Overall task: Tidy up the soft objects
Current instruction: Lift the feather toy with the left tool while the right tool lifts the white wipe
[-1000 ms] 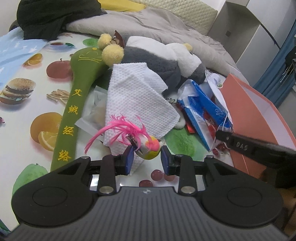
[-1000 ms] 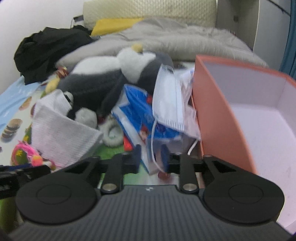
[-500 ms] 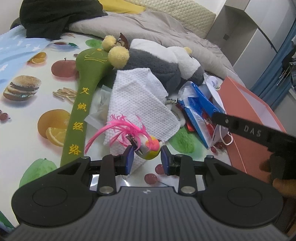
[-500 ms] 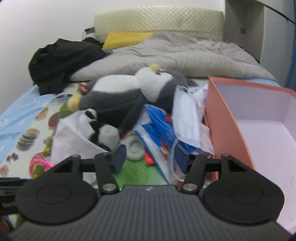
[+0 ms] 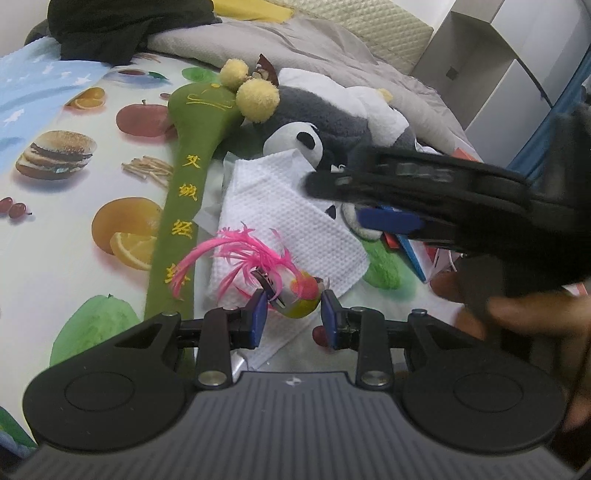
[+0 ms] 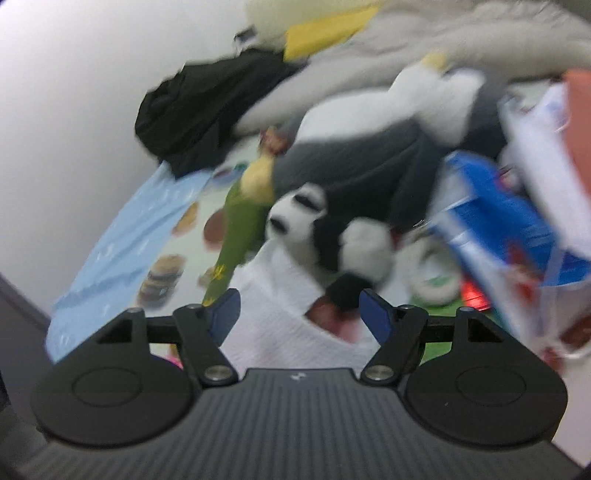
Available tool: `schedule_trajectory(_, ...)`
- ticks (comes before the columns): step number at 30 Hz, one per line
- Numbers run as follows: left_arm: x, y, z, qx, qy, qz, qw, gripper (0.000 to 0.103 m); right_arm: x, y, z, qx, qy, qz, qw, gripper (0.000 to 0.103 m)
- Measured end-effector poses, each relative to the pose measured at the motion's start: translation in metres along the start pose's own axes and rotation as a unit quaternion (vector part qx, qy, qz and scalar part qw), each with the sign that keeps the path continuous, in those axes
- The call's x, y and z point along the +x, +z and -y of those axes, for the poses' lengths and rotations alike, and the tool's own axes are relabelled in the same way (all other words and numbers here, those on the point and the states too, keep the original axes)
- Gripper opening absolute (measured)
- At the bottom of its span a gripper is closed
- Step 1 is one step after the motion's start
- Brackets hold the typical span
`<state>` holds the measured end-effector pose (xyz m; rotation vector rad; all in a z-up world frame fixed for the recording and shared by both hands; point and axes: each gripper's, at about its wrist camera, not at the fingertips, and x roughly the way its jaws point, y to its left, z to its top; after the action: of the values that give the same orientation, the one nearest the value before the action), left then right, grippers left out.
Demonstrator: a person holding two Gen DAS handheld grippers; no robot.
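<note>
My left gripper (image 5: 293, 315) is shut on a small feather toy (image 5: 301, 295), a green and red ball with pink plumes, held just above a white cloth (image 5: 280, 221). Behind the cloth lie a panda plush (image 5: 295, 144), a grey and white penguin plush (image 5: 332, 107) and a long green padded stick (image 5: 184, 177) with yellow characters. My right gripper (image 6: 300, 308) hangs over the white cloth (image 6: 295, 336) and the panda plush (image 6: 295, 210). Its jaws are opening and nothing is pressed between them. One of its blue pads (image 5: 391, 221) crosses the left wrist view, blurred.
An orange box (image 6: 580, 96) stands at the right, with a blue packet (image 6: 487, 206) and a face mask beside it. Black clothing (image 5: 122, 26) and a grey duvet (image 5: 314, 48) fill the back. A hand (image 5: 535, 314) grips the right tool. The fruit-print sheet (image 5: 55, 229) spreads left.
The right gripper let go of the face mask, opened wide and swung left toward the panda and the white cloth, entering the left wrist view. The left gripper kept hold of the feather toy.
</note>
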<state>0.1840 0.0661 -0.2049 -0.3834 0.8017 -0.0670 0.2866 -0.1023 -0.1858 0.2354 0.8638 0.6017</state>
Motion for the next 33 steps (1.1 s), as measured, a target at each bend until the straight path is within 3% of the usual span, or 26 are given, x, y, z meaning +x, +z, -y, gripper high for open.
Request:
schedule_trajectory(3, -0.002, -0.002, -0.003, -0.001, -0.001, 0.001, 1.0000, 0.037, 0.018, -0.003, -0.007, -0.014, 0.018, -0.031, 0.999, 0.072)
schedule_trajectory(5, -0.003, -0.003, -0.006, -0.002, -0.001, 0.001, 1.0000, 0.037, 0.027, -0.007, -0.008, -0.006, 0.022, -0.054, 0.998, 0.057)
schedule_trajectory(7, -0.005, -0.003, -0.007, -0.003, -0.001, 0.003, 1.0000, 0.037, 0.032, -0.010, -0.008, 0.001, 0.035, -0.069, 0.997, 0.025)
schedule_trajectory(9, -0.009, -0.003, -0.009, -0.004, 0.001, 0.007, 1.0000, 0.037, 0.029, -0.012, -0.011, -0.008, 0.032, -0.067, 0.997, 0.008)
schedule_trajectory(13, -0.019, -0.003, -0.012, -0.010, -0.003, 0.018, 0.9998, 0.037, 0.012, -0.015, -0.019, -0.039, -0.001, -0.048, 0.998, 0.006)
schedule_trajectory(19, -0.033, -0.006, -0.006, -0.011, -0.019, 0.028, 0.9994, 0.036, -0.017, -0.023, -0.008, -0.035, -0.064, -0.031, 0.997, 0.006)
schedule_trajectory(26, -0.029, -0.017, 0.002, -0.001, -0.016, 0.006, 0.9999, 0.031, -0.059, -0.044, 0.016, -0.022, -0.135, -0.021, 0.990, 0.006)
schedule_trajectory(33, -0.016, -0.025, 0.015, -0.032, -0.078, -0.028, 0.9960, 0.032, -0.082, -0.070, 0.039, 0.029, -0.134, -0.014, 0.991, 0.006)
